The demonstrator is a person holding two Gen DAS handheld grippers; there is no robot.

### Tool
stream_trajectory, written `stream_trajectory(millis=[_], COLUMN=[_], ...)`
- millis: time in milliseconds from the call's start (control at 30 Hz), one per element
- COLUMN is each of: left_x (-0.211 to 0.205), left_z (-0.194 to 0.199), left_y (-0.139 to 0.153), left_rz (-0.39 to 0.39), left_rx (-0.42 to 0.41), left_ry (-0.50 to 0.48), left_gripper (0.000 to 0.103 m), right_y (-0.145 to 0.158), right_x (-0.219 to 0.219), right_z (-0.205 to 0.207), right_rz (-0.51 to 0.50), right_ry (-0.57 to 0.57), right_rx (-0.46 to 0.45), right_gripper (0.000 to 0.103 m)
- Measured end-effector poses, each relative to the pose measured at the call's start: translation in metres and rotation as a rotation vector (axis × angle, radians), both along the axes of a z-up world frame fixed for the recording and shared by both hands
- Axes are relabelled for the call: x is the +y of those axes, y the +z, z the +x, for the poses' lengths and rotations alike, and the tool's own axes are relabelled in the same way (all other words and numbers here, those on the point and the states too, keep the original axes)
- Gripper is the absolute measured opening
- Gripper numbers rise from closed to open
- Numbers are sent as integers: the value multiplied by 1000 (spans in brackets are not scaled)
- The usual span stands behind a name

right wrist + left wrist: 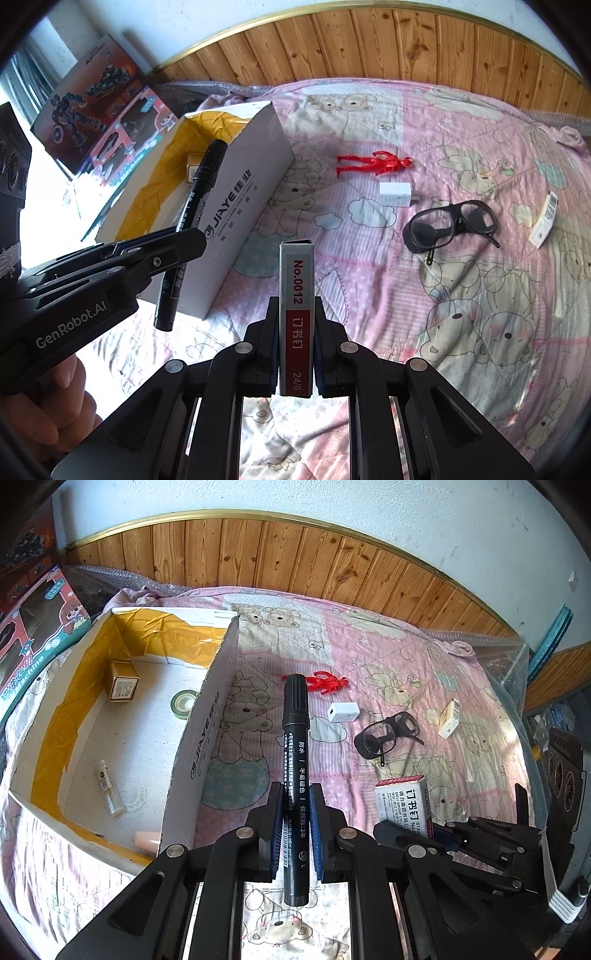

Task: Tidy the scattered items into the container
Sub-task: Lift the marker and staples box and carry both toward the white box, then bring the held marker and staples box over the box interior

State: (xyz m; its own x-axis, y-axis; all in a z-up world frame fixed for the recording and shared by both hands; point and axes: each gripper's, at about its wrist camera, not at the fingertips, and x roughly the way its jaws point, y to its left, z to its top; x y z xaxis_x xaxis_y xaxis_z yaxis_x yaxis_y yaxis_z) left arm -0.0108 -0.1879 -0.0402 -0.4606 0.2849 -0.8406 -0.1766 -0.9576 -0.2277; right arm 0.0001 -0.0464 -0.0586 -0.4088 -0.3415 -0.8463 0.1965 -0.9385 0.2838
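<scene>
A pale plastered wall (369,502) is rising above knotty wooden panelling (280,557) capped with a gold trim strip (332,14); a pink bear-printed quilt (461,302) is covering the bed, daylight glaring at the left.

The cardboard box (155,716) at the left of the left wrist frame is open on top; its tall near wall (201,738) bars a level approach; red figure (328,683), charger (343,712) and glasses (388,734) clutter mid-right bedding; lower centre lies bare.
</scene>
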Motion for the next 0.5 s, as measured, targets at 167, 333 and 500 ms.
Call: stream_trajectory(millis=[167,333,500], left_x=[-9,-16,-22], left_z=[1,1,1], left_y=[4,10,12], left_rz=[18,30,38], left_rx=[9,21,22], left_ry=[20,36,51], left_gripper=[14,14,14], right_y=[8,16,20], right_x=[-4,-6,-8], right_z=[-4,-8,-11], right_rz=[9,8,7], right_ry=[15,23,33], right_rx=[22,36,45], right_gripper=[15,15,15])
